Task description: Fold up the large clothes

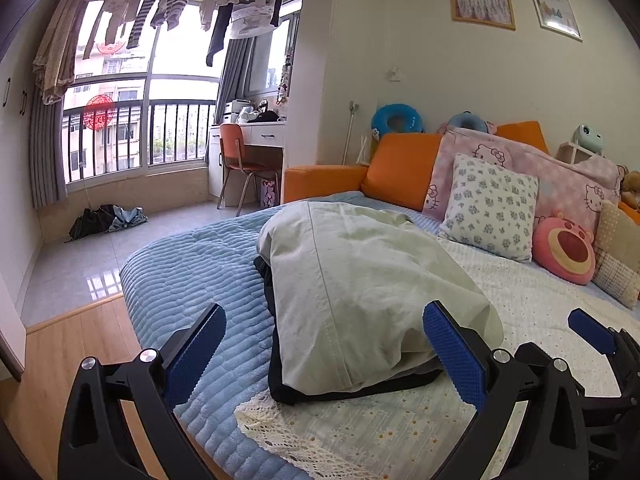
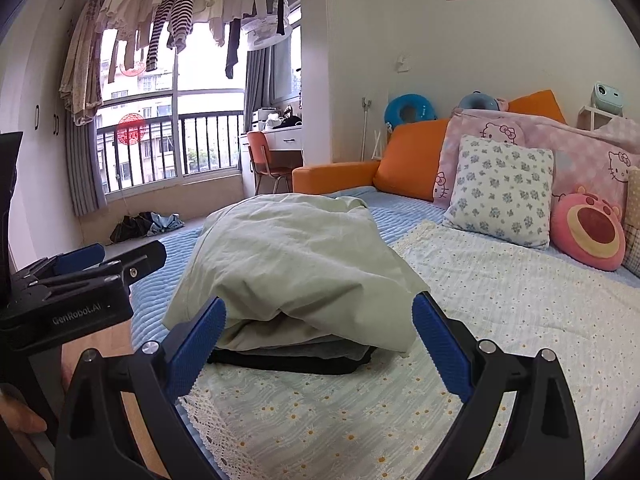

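Observation:
A folded pale green garment [image 1: 360,280] lies on top of a stack with dark clothes [image 1: 292,392] under it, on the bed. The same pale green garment [image 2: 296,264] fills the middle of the right wrist view, with grey and black layers [image 2: 296,356] showing beneath its near edge. My left gripper [image 1: 324,352] is open, its blue pads on either side of the stack's near end, nothing held. My right gripper [image 2: 320,340] is open too, just short of the stack. The right gripper [image 1: 596,336] shows at the left wrist view's right edge; the left gripper [image 2: 80,276] at the right wrist view's left.
The bed has a blue quilted cover [image 1: 192,280] and a daisy-print sheet with lace trim [image 2: 500,300]. Cushions [image 1: 492,208] and an orange sofa back [image 1: 400,164] line the far side. A wooden floor [image 1: 80,344] lies left, with clothes heaped on tiles [image 1: 108,220] by the window. A hand [image 2: 20,420] shows low left.

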